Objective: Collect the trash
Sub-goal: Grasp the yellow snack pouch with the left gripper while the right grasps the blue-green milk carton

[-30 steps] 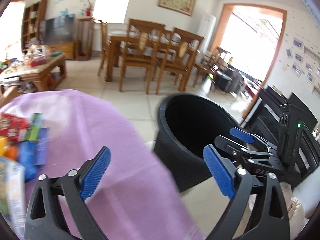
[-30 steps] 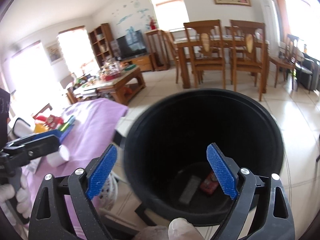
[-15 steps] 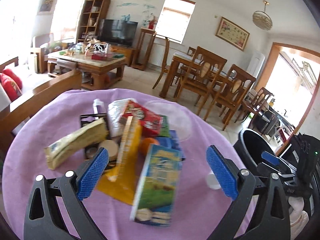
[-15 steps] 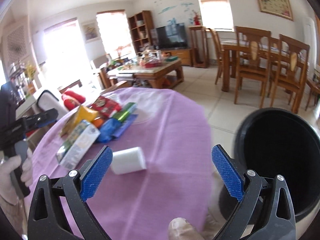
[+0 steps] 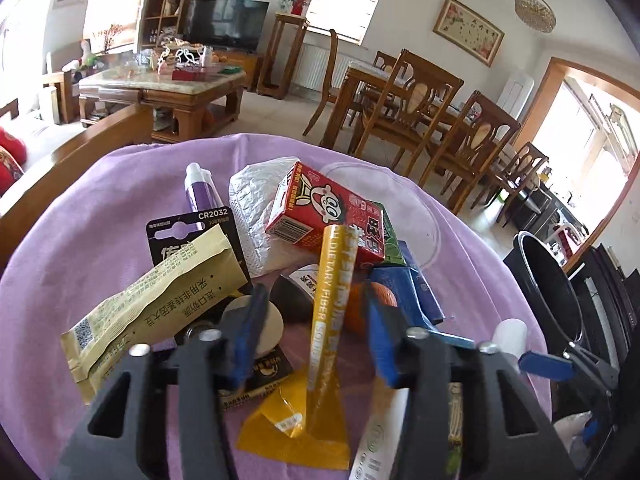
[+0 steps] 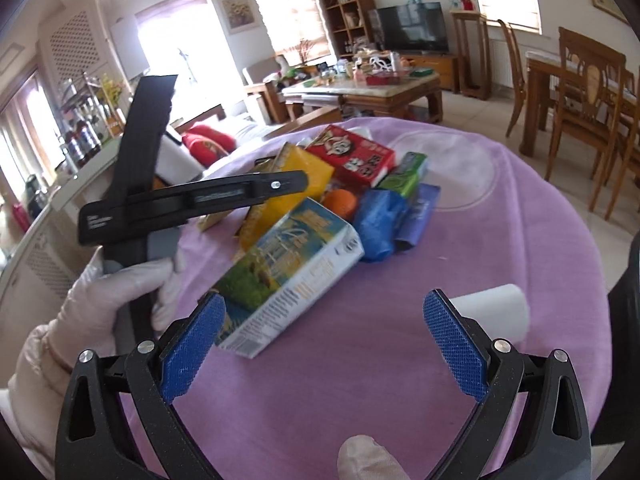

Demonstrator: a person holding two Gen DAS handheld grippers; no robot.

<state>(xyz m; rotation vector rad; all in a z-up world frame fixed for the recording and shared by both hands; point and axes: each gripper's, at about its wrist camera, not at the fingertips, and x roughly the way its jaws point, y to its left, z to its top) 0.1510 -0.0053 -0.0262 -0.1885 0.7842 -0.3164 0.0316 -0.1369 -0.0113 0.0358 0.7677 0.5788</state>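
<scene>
A heap of trash lies on the purple tablecloth (image 5: 100, 240). It includes a red drink carton (image 5: 320, 208), a yellow fiber packet (image 5: 332, 300), a beige sachet (image 5: 160, 304), an orange (image 6: 340, 202) and a landscape-printed carton (image 6: 288, 276). My left gripper (image 5: 314, 336) hangs low over the heap. Its jaws are closing with the yellow packet between them, and the pads are not visibly pressing on it. My right gripper (image 6: 320, 324) is open, with the printed carton's near end by its left finger. A white cup (image 6: 492, 316) lies just right of it.
The black bin (image 5: 548, 300) stands on the floor past the table's right edge. A gloved hand (image 6: 120, 292) holds the left gripper's handle. A coffee table (image 5: 168, 84) and dining chairs (image 5: 408, 108) stand beyond, across bare tiled floor.
Both grippers swung from the black bin to the trash heap on the purple cloth. The left jaws narrowed around the yellow packet. The right jaws stayed wide.
</scene>
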